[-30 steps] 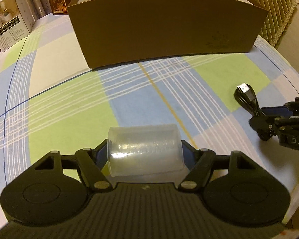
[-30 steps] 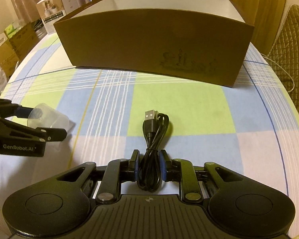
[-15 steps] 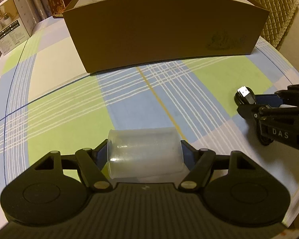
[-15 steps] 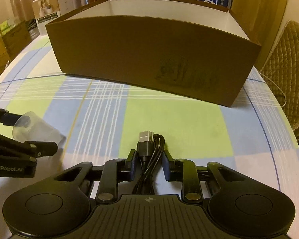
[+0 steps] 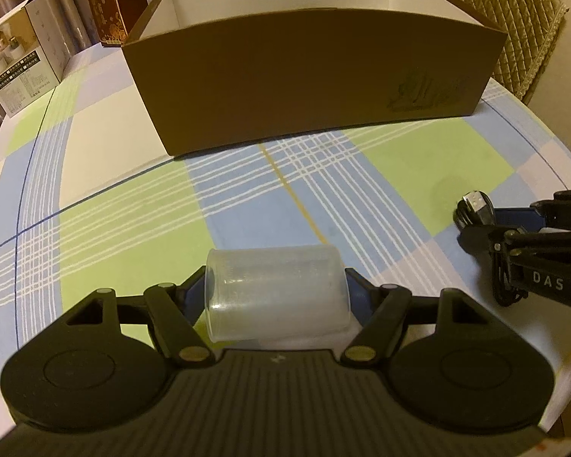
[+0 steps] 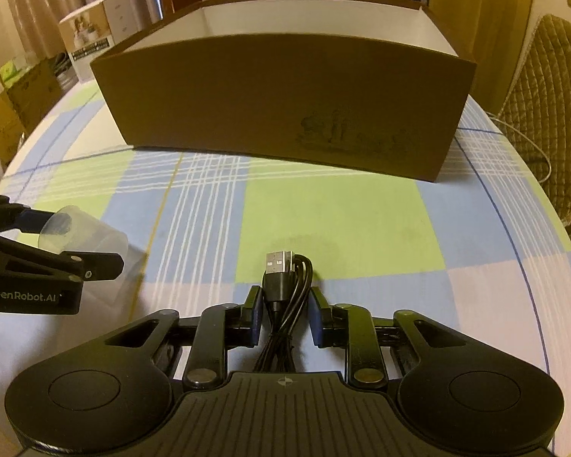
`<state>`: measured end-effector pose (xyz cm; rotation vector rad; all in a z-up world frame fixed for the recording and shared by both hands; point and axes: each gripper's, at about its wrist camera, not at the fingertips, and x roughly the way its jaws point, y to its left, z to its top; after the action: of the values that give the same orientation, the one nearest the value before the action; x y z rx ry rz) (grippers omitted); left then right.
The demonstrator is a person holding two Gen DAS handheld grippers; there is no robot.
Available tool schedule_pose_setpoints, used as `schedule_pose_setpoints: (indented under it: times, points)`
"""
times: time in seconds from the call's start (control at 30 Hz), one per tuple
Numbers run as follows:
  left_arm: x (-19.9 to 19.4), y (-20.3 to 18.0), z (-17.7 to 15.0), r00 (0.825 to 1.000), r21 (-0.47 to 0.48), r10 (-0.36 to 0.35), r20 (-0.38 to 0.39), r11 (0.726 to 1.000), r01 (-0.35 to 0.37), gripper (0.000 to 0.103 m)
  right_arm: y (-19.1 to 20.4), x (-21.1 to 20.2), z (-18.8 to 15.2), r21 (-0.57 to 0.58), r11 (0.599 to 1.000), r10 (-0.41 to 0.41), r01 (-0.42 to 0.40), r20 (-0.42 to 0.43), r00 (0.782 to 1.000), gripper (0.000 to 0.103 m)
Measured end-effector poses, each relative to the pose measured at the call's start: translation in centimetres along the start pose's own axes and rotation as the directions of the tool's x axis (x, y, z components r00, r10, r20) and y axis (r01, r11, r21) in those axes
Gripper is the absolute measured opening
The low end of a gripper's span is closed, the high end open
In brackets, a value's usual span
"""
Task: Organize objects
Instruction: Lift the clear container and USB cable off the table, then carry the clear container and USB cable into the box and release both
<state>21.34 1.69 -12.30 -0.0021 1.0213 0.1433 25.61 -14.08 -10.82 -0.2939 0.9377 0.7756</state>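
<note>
My left gripper is shut on a clear plastic cup, held on its side above the checked tablecloth. The cup also shows in the right wrist view, between the left gripper's fingers. My right gripper is shut on a coiled black USB cable, its plug pointing forward. The cable's plug shows in the left wrist view in the right gripper. A large open brown cardboard box with a white inside stands ahead of both grippers.
The round table's checked cloth lies under both grippers. Product boxes stand at the far left, more cartons beside the table. A quilted chair stands at the right, past the table's edge.
Both grippers have risen and moved forward toward the brown box with their loads. The box's white inside has come more into view.
</note>
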Motion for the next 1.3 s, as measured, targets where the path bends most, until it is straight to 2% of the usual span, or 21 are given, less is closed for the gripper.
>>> schedule_pose_setpoints:
  times: [0.23,0.53,0.67,0.97,1.3]
  points:
    - [-0.7,0.1,0.6,1.000,-0.002,0.000,0.016,1.000,0.000,0.070,-0.1,-1.2,0.5,0.029,0.999,0.022,-0.023,0.042,0.999,0.020]
    - [-2.0,0.5,2.1,0.998,0.002,0.001,0.060,1.000,-0.001,0.070,-0.2,-3.2,1.7,0.058,0.996,0.055,-0.065,0.159,0.986,0.017]
    - [-2.5,0.8,2.9,0.997,0.004,0.003,0.082,1.000,-0.004,0.070,-0.2,-4.1,2.6,0.061,0.995,0.063,-0.078,0.216,0.974,0.017]
    - [-3.8,1.0,5.2,0.992,0.027,-0.002,0.129,1.000,-0.002,0.070,-0.3,-6.0,5.1,0.061,0.993,0.083,-0.104,0.286,0.955,0.017]
    - [-5.5,1.4,10.0,0.977,0.044,-0.003,0.213,0.999,-0.006,0.070,-0.8,-8.6,9.4,0.052,0.988,0.113,-0.142,0.378,0.919,0.017]
